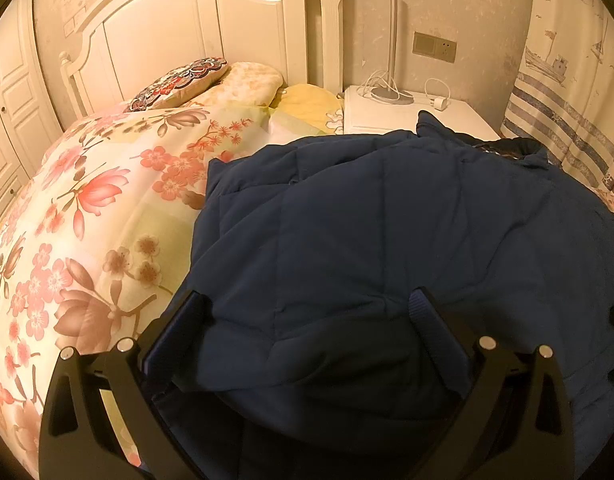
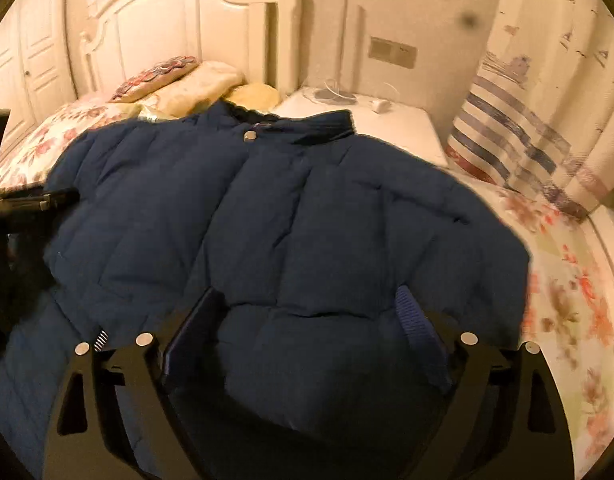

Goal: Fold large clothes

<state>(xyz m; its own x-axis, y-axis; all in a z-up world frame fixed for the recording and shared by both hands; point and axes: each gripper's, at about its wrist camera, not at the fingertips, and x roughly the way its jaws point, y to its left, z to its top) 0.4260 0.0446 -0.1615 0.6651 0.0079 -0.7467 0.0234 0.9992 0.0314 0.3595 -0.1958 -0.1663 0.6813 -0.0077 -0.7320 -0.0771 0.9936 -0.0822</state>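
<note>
The navy puffer jacket (image 2: 291,216) lies spread on the floral bedspread (image 1: 87,216), filling the centre of both views. At the bottom of my frames the right gripper (image 2: 307,308) stands wide apart over its padded hem, gripping nothing; the left gripper (image 1: 307,308) is spread too, with a bulge of jacket between its fingers. Beyond, upper centre, sit pillows (image 1: 243,80), the headboard (image 1: 167,28) and a white nightstand (image 1: 459,116).

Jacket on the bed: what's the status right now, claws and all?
Both claws open, left claw and right claw over the hem. Blue jacket spread flat on the bedspread, not yet folded. Nothing in the way.
</note>
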